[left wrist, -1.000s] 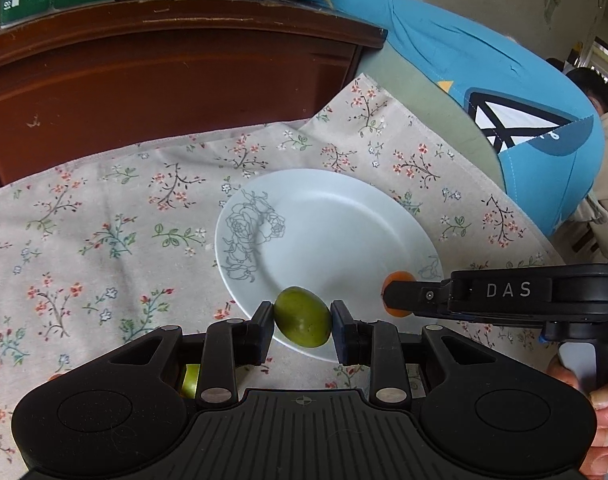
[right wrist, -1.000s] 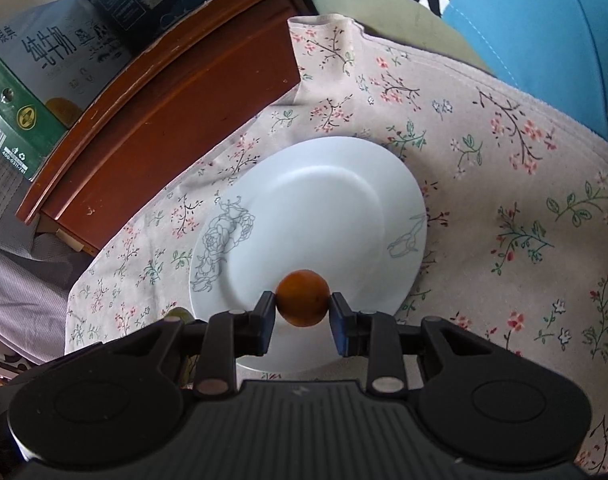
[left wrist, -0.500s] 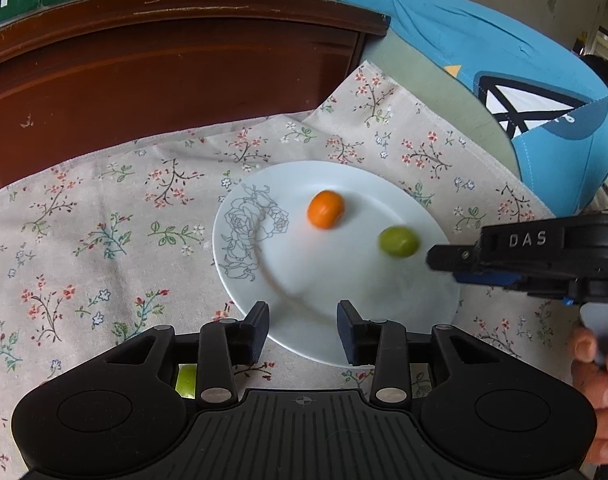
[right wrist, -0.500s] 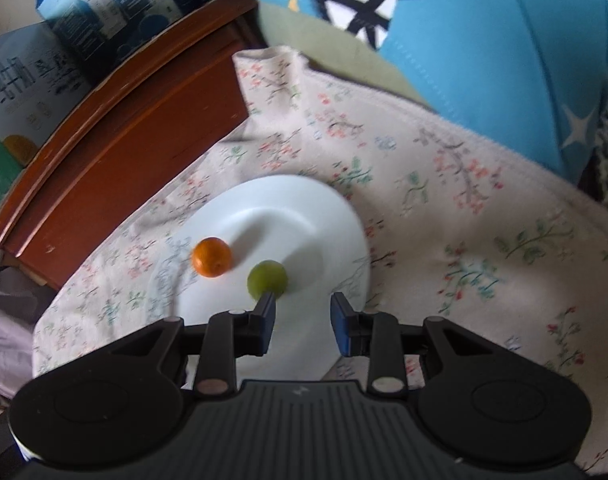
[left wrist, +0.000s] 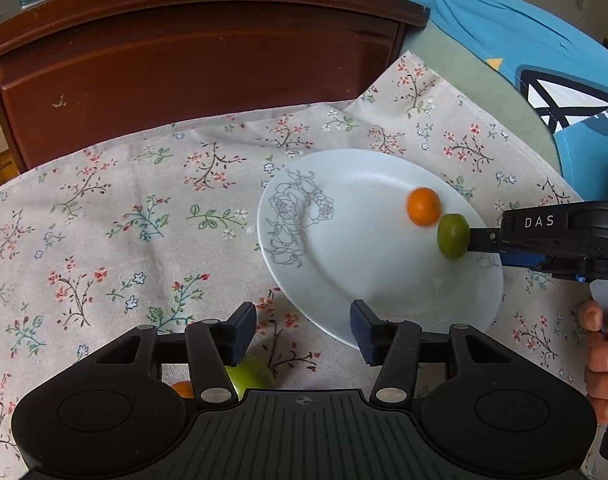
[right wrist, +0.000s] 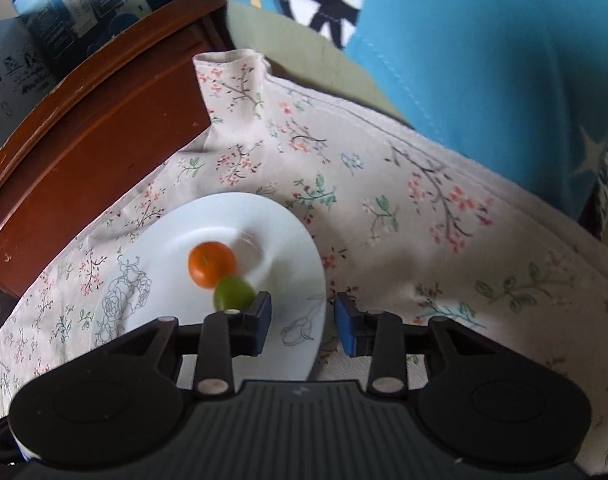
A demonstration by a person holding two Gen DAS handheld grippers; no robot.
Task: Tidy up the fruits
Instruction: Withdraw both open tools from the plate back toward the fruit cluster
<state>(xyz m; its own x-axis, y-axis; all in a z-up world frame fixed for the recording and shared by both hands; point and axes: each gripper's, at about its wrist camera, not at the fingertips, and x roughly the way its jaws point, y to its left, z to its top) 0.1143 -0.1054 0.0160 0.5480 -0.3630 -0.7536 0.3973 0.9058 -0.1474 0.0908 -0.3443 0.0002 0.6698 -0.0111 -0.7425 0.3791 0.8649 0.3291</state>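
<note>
My left claw (left wrist: pixel 304 330) is spread, jaws having just been widening, nothing between the pads; it hangs over the near rim of the white plate (left wrist: pixel 344 280) and the floral cloth (left wrist: pixel 123 220) covering the worktop. Under its left finger I see a green fruit (left wrist: pixel 251 376) lying on the cloth, and beside that a sliver of something orange (left wrist: pixel 182 389), mostly hidden by the claw body. On the plate sit a small orange citrus (left wrist: pixel 423 206) and a green lime-like fruit (left wrist: pixel 452 236), touching each other. From the left wrist view, the right claw comes in from the right edge, held by a hand (left wrist: pixel 604 360), with its fingertip right against the green fruit. From my right wrist view, the right claw (right wrist: pixel 302 320) is parted, jaws having just been widening slightly, empty; the green fruit (right wrist: pixel 232 292) sits just off the tip of its left finger, outside the gap, with the orange citrus (right wrist: pixel 211 264) behind it. The plate rim (right wrist: pixel 304 240) carries a grey rose drawing. A dark wooden cabinet (left wrist: pixel 183 60) stands behind the cloth, blue fabric (right wrist: pixel 484 60) to the right.
</note>
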